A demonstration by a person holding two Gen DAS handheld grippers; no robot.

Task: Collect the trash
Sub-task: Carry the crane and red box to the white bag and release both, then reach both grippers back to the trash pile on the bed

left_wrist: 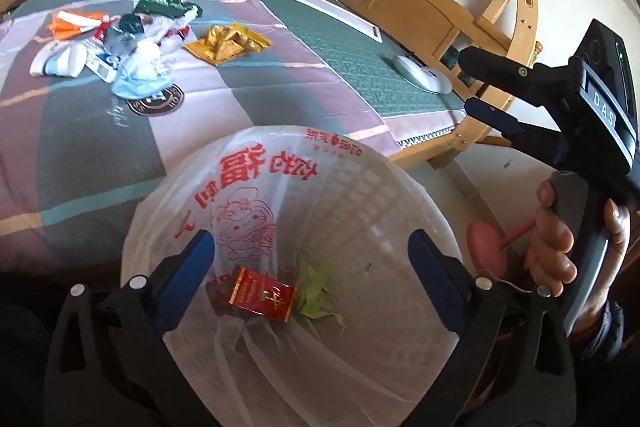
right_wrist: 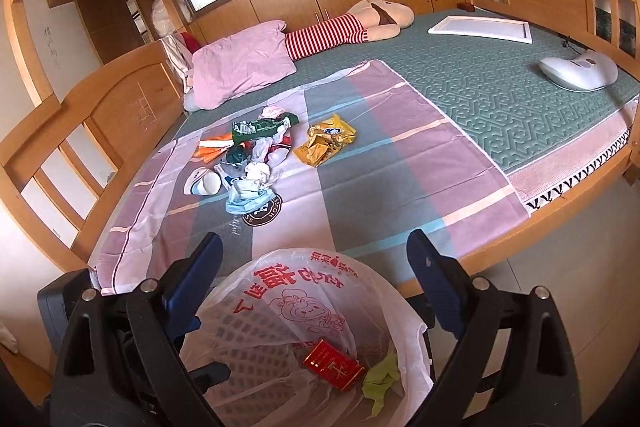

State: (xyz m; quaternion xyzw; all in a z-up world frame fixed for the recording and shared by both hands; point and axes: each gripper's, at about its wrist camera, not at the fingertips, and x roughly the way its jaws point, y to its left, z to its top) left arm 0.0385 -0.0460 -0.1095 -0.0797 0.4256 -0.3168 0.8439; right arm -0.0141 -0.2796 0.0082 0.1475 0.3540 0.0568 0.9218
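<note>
Tongs gape empty over bin; red box lies flat, long axis crosswise.

One trash bin lined with a single white plastic bag holds two items: one red carton and one crumpled green paper. On the bed sheet lie one yellow wrapper, one green wrapper, one orange wrapper, one white cup and one blue face mask. Farther back are one pink pillow, one striped plush toy and one white frame
</note>
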